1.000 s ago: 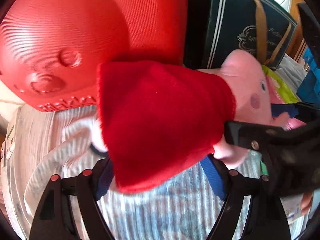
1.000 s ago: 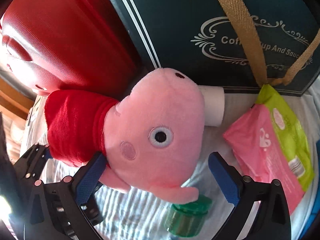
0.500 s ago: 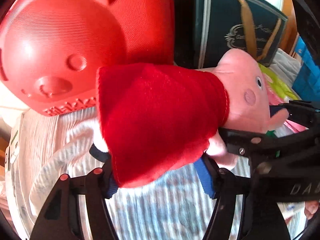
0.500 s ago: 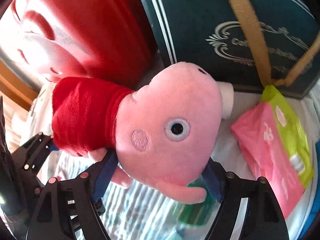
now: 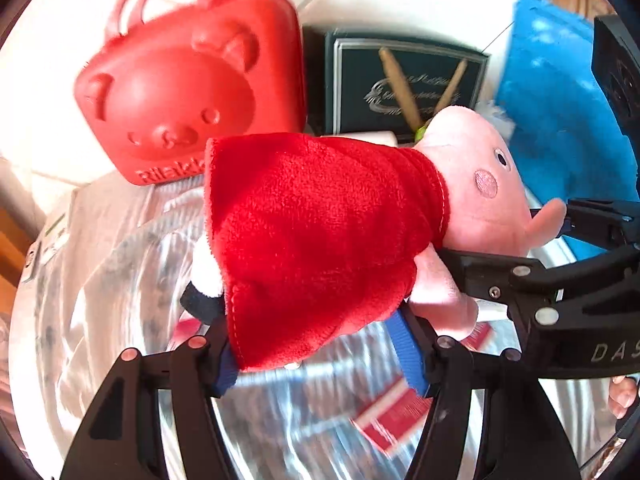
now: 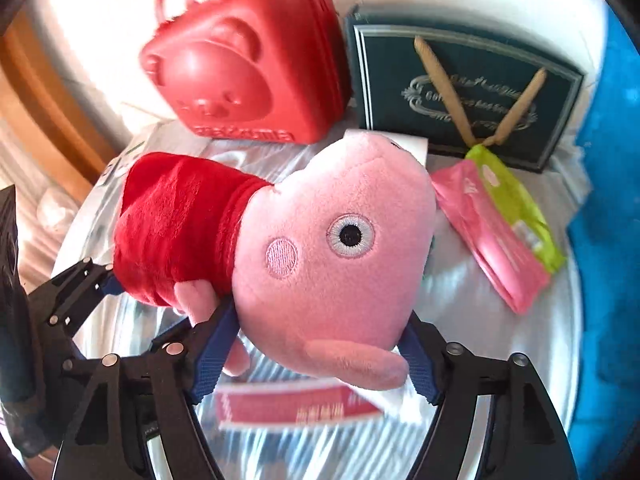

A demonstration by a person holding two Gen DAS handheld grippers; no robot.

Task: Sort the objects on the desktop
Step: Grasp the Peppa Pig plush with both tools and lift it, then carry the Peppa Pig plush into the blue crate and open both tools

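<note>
Above striped cloth (image 6: pixel 500 344), both grippers' fingers clamping pig plush (image 6: pixel 332 248), red bear case (image 6: pixel 248 72) behind, white wall

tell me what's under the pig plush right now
Under the pig plush, lifted by both grippers, lies a red and white packet on the striped cloth. The plush covers the rest of the cloth beneath it.
</note>
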